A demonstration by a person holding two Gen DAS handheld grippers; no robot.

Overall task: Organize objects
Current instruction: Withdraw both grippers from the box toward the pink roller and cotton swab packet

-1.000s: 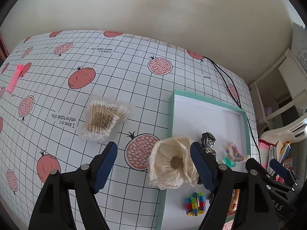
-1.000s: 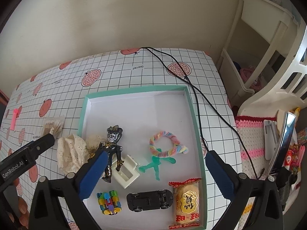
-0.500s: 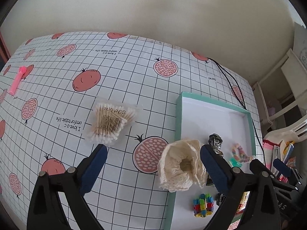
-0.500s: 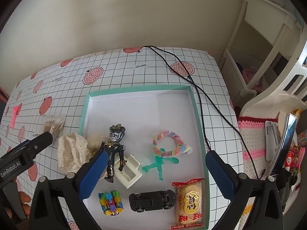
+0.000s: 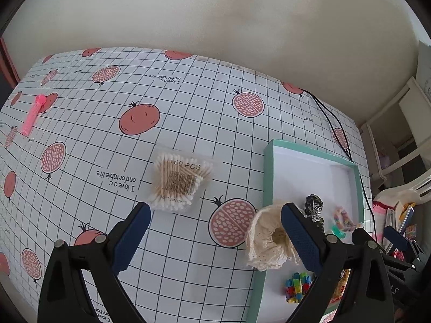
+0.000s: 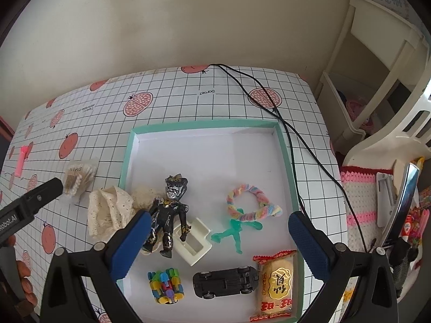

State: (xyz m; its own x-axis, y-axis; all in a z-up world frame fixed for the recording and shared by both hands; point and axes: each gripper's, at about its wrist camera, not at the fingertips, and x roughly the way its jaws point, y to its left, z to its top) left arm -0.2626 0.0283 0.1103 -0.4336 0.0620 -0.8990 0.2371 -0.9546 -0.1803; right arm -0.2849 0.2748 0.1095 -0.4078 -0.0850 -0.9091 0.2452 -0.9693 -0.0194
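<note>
Cream lace, a scrunchie [image 5: 270,238], lay draped over the teal rim of the tray [image 5: 309,146] at 5 o'clock in the left view, half in and half out. The left gripper [image 5: 214,232] hung above the table with its jaws wide apart and nothing between them; the right gripper [image 6: 219,239] hung just as wide and empty over the tray. The swab pack [image 5: 180,181] sat near the left view's centre and a pink clip [image 5: 32,115] at 9 o'clock, both outside the tray. Judged from here, the scrunchie could slide back onto the table if nudged, and the slick pack might slip from a pinch at its edge. The left gripper's right finger hid part of the scrunchie; whether it touched the figurine [image 6: 168,214] beside it could not be told.
</note>
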